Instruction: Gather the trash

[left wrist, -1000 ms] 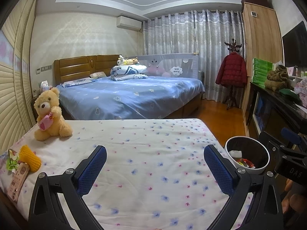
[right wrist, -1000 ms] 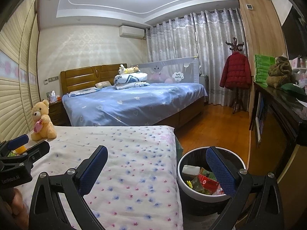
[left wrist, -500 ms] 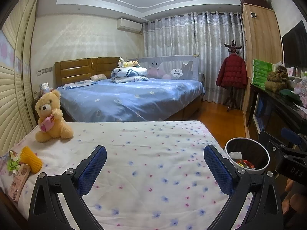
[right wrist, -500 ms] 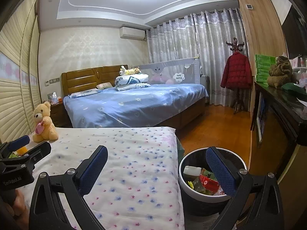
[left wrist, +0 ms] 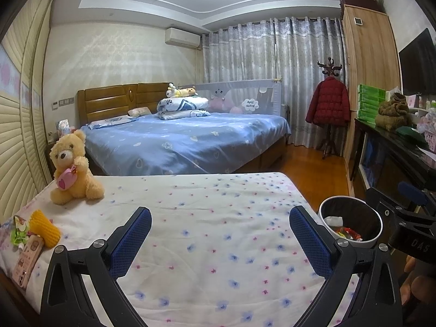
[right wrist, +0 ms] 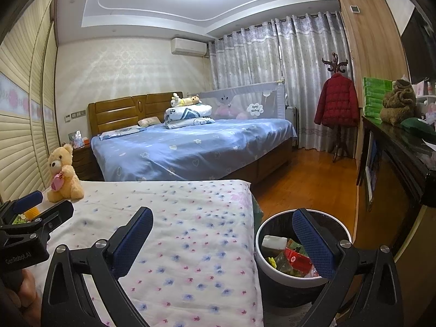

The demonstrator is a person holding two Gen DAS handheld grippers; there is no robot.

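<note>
A round white-rimmed trash bin with a black liner stands on the floor by the bed's right corner, holding wrappers and a white piece. The same trash bin shows in the left wrist view. Loose trash lies at the bed's left edge: a yellow foam net, a green wrapper and a pink packet. My left gripper hangs open over the flowered sheet, empty. My right gripper is open too, its right finger over the bin.
A yellow teddy bear sits on the flowered bed. Behind it is a blue-covered bed. A dark desk lines the right wall, a red coat hangs on a stand, and wooden floor runs between.
Both views have tilted slightly upward, so the beds and bin sit lower in frame. Both grippers stay open and empty.
</note>
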